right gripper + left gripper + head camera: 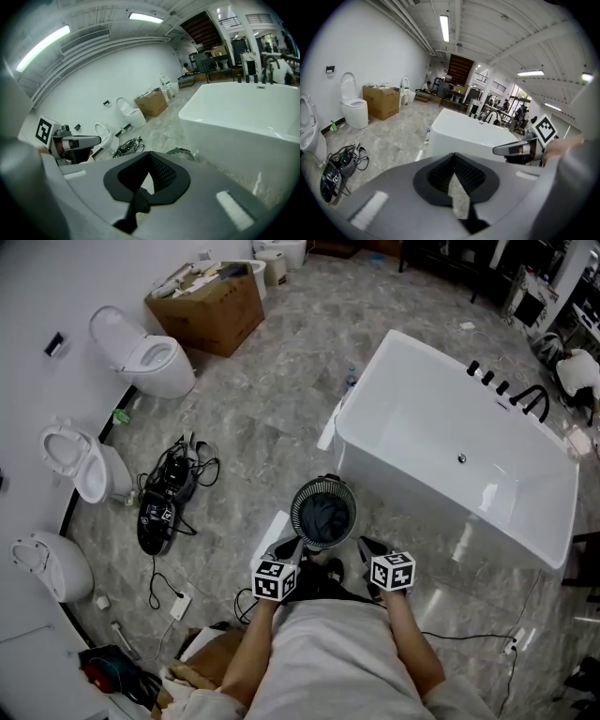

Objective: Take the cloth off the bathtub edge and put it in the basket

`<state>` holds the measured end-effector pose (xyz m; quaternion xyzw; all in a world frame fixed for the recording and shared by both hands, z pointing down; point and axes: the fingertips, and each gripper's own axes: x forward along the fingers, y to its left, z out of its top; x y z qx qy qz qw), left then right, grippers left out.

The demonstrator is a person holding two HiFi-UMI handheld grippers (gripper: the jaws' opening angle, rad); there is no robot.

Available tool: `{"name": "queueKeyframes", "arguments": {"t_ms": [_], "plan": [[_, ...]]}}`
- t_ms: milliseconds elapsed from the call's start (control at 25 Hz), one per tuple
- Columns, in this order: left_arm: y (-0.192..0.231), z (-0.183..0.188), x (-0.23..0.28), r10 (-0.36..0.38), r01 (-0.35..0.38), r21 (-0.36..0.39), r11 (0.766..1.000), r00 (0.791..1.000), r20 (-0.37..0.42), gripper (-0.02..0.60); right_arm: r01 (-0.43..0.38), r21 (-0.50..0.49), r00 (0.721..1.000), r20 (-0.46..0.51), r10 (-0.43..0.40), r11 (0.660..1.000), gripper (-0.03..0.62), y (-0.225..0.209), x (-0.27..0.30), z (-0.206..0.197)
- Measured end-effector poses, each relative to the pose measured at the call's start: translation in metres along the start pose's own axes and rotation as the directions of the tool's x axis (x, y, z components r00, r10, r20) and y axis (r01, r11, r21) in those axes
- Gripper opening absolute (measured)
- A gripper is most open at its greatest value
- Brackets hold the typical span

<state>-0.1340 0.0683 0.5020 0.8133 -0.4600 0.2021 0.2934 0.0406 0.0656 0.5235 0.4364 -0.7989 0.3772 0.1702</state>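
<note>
A: Where's the cloth [324, 516] got to?

B: It's in the basket [296, 509], a dark bundle lying inside the round mesh rim. The basket stands on the floor [281, 399] just beside the near corner of the tub [398, 479], right in front of the person's feet.

A: And on the tub edge?

B: From here the rim looks bare white all round. There's a black tap [531, 401] at the far end.

A: What about the left claw [453, 158]?

B: It's closed. The two dark pads meet at their tips and there's nothing between them, only floor showing through the gap lower down. It's held low at the basket's near left side, pointing towards the tub.

A: The right claw [150, 159]?

B: Just the same: jaws together, nothing gripped. It sits at the basket's near right side, and the basket's rim peeps out just past its jaws. The two claws are level with each other, one either side of the basket, and neither touches the cloth.

A: Anything else around?

B: There are three toilets [148, 358] in a row along the left wall, a cardboard box [208, 306] beyond them, and a tangle of black cables [169, 495] on the floor between the toilets and the basket.
</note>
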Motion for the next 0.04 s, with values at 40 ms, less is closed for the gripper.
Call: {"name": "queueKeyframes", "arguments": {"t_ms": [40], "plan": [[-0.0011,0.0002,0.0008,-0.002,0.002,0.002,1.000,1.000,-0.001,0.058,0.001,0.000,1.000,0.001,-0.001,1.000,0.002,-0.0007,-0.0001,0.0009]]}}
